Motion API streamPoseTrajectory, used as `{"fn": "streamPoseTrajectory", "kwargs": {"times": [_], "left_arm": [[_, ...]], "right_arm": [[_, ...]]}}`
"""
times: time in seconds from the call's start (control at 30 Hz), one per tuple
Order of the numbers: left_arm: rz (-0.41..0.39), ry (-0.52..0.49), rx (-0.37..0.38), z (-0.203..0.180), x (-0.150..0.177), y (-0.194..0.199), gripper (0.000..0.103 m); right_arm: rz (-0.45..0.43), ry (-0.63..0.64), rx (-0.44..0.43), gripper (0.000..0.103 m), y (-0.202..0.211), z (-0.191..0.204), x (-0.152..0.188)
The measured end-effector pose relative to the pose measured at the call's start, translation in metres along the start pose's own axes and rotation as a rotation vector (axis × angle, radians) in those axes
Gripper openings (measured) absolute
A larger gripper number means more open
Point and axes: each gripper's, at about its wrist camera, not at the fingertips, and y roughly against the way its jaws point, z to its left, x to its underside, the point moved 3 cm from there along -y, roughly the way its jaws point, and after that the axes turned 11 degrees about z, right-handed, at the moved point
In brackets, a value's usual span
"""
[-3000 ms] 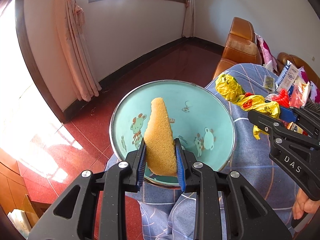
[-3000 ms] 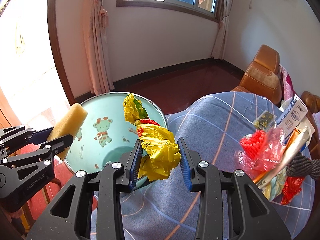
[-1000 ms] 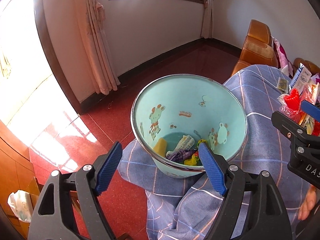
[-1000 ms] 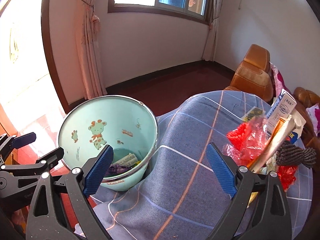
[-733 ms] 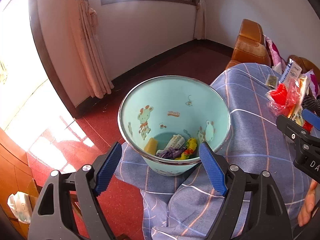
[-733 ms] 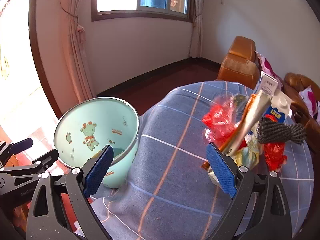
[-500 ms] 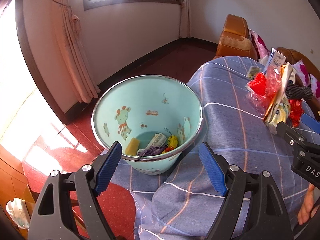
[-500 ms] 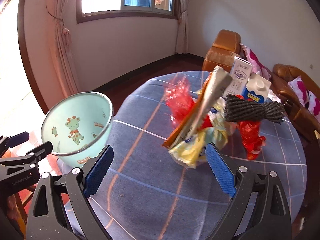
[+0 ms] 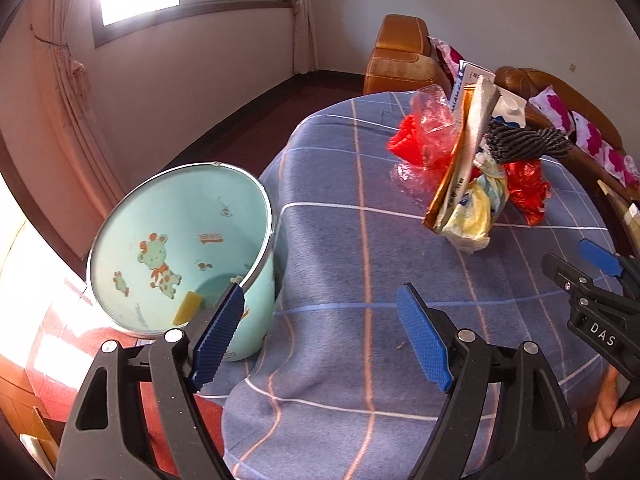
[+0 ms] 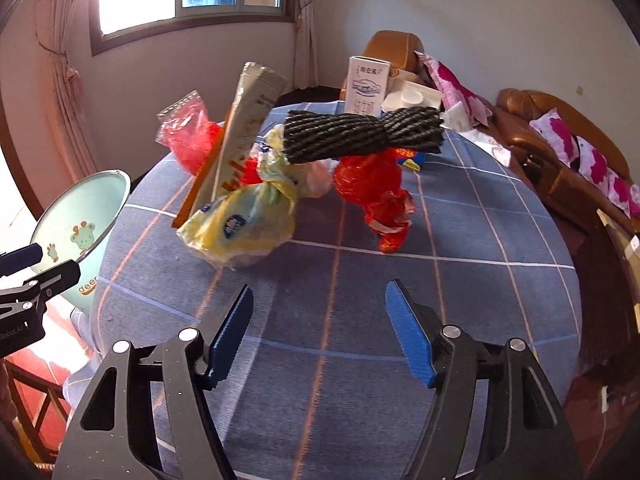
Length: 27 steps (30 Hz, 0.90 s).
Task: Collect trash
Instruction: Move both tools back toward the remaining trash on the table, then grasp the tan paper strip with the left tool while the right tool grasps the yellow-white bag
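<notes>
I hold both tools tilted down over the blue checked tablecloth [image 10: 460,240], my right hand [image 9: 612,412] wrapped on its handle at the near right edge of the left wrist view. My left gripper [image 9: 320,332] is spread wide with nothing but cloth between its blue pads [image 9: 218,336], the left pad in front of the near rim of the mint-green cartoon bucket [image 9: 120,256]. That bucket stands to the left of the table, its mouth tipped toward me, a yellow sponge [image 9: 188,308] lying in its bottom. My right gripper [image 10: 320,332] is closing, its jaws still apart and empty, aimed at the trash pile [image 10: 280,184] in the middle of the table just beyond it. In that pile a knotted yellowish plastic bag [image 10: 244,224] lies nearest, a long flat wrapper [image 10: 244,132] leans up and away with its long axis near upright, a dark rope bundle [image 10: 360,134] lies on top running left to right, and crumpled red plastic [image 10: 376,192] sits to the right. A white carton [image 10: 366,84] stands upright at the far side.
</notes>
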Motion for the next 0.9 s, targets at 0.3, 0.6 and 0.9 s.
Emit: {"fn": "streamPoseTrajectory", "kwargs": {"times": [0.3, 0.6, 0.9], "left_arm": [[-0.028, -0.08, 0.031, -0.046, -0.04, -0.027, 0.066], [-0.032, -0.111, 0.08, -0.071, -0.071, -0.053, 0.055], [0.033, -0.139, 0.192, -0.081, -0.067, -0.069, 0.008]], "right_arm": [[0.005, -0.049, 0.006, 0.062, -0.005, -0.026, -0.005], [0.032, -0.064, 0.006, 0.062, -0.017, -0.035, -0.007], [0.047, -0.079, 0.016, 0.062, -0.022, -0.041, -0.005]]}}
